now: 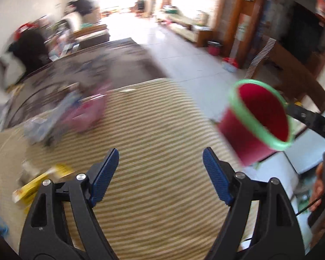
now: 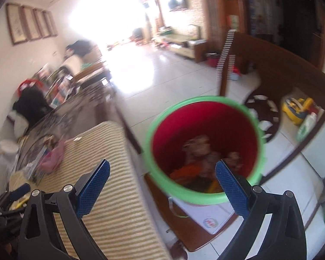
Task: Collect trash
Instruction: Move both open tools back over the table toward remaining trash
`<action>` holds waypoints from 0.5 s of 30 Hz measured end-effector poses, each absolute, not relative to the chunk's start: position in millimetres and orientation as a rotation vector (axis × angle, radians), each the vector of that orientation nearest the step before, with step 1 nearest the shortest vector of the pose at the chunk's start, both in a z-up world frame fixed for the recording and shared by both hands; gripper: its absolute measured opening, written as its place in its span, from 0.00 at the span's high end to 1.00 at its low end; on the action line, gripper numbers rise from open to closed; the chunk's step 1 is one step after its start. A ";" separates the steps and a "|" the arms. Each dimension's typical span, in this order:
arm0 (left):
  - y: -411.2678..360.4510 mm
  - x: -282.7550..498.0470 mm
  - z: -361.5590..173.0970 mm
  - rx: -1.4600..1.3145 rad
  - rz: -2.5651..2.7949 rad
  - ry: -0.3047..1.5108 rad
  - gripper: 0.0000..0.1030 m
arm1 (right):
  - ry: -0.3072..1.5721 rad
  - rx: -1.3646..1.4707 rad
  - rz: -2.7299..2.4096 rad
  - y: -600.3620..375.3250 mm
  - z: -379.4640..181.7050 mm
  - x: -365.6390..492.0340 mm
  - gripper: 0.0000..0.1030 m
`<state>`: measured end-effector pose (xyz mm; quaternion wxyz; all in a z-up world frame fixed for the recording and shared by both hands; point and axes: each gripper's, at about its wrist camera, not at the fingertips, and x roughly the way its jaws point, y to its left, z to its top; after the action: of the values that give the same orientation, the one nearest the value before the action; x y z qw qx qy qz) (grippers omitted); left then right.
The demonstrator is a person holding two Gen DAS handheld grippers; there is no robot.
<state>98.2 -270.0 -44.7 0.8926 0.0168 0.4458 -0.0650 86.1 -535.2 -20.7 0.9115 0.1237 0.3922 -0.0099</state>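
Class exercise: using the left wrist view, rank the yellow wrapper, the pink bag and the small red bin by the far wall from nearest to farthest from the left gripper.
1. Yellow wrapper: just left of the left gripper, on the striped mat.
2. Pink bag: farther up the mat, left.
3. Small red bin: far across the tiled floor, right of centre.

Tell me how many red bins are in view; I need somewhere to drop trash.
2: a green-rimmed red bin close by the striped mat's right edge, and a small red bin far off on the floor. Others may be hidden.
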 end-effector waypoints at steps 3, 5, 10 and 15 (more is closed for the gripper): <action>-186.0 84.4 -47.7 -0.045 0.061 0.947 0.25 | 0.849 0.196 0.098 -483.3 -26.3 98.3 0.08; -145.0 73.6 -48.6 -0.104 0.160 0.952 0.25 | 0.877 0.176 0.169 -454.4 -29.3 103.4 0.08; -65.8 45.6 -50.5 -0.280 0.321 0.944 0.25 | 0.992 0.236 0.359 -378.8 -40.6 109.9 0.08; -20.3 30.7 -63.8 -0.317 0.335 0.973 0.25 | 1.101 0.314 0.503 -304.1 -50.3 105.0 0.08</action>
<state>30.7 -20.3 -63.8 0.8586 -0.1511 0.4631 0.1595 105.0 -304.1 -50.3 0.8107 0.1471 0.5155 0.2353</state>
